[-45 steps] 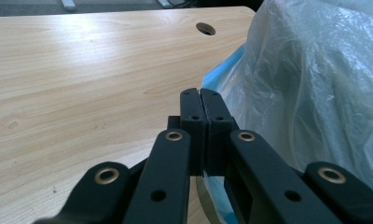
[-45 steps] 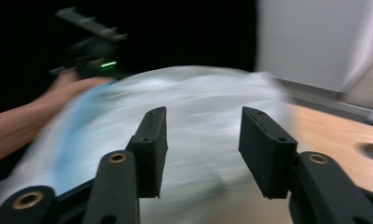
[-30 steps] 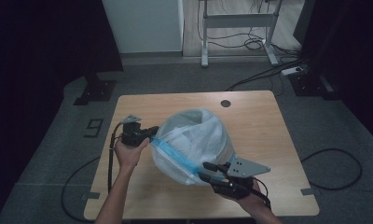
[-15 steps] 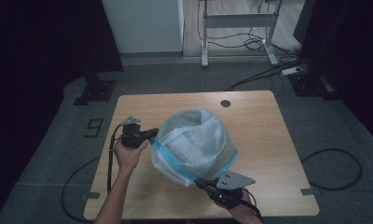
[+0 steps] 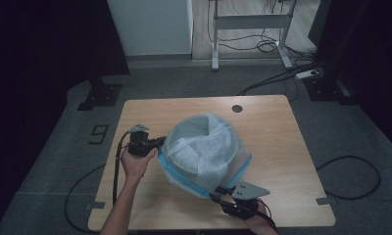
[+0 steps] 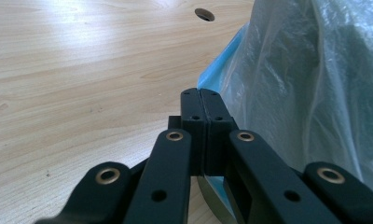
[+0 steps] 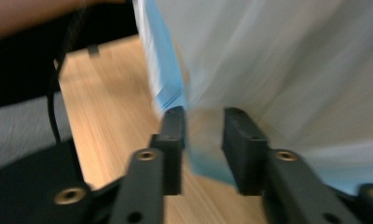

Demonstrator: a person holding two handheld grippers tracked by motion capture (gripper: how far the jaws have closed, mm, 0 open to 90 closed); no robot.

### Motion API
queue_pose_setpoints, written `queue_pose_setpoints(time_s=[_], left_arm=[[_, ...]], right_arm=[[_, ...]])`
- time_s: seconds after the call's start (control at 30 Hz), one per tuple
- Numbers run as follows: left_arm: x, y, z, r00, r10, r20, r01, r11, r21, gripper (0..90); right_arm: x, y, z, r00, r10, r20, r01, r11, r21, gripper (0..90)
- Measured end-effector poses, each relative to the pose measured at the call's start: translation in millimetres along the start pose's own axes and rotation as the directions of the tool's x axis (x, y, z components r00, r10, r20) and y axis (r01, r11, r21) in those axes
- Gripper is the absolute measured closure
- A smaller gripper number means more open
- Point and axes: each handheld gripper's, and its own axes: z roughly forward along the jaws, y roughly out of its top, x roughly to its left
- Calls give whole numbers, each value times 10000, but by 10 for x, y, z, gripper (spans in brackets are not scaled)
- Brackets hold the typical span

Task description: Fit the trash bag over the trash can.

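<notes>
Left gripper (image 5: 157,145) jaws clamped on bag (image 5: 204,152) edge, right gripper (image 5: 222,189) jaws apart, just opening around blue hem

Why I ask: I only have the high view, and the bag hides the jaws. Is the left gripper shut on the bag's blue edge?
Observer: In the left gripper view, the left gripper has its jaws flat together right at the blue edge of the plastic bag. The film seems pinched between them.
Operator: And the right gripper?
Observer: In its own view, which is blurred, the right gripper has its jaws apart. They have just been opening, and the blue edge runs between them without being visibly pressed.
</notes>
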Motion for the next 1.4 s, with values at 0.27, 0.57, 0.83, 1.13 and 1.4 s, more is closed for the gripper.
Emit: queue_pose_setpoints(time_s=[0.27, 0.57, 0.83, 1.13, 1.4], left_arm=[[-17, -5, -13, 10000, -65, 24, 65, 9999, -92, 887], [-15, -5, -27, 9999, 64, 132, -62, 9999, -157, 895], [-48, -38, -29, 9998, 158, -112, -157, 9998, 82, 899], [-97, -112, 86, 9980, 492, -389, -447, 9931, 1089, 899], [-82, -210, 146, 9994, 290, -207, -246, 9822, 1862, 899]], right_arm=[[-12, 255, -448, 9799, 89, 1993, 170, 9916, -1279, 435], [-182, 327, -275, 9803, 126, 1973, 105, 9932, -1156, 841], [-411, 148, -233, 9719, 809, 2212, -585, 9926, -1061, 895], [-689, -235, -44, 9569, 1933, 2167, -1963, 9805, -75, 895], [-767, -343, -23, 9494, 2342, 2091, -2449, 9692, 266, 895]])
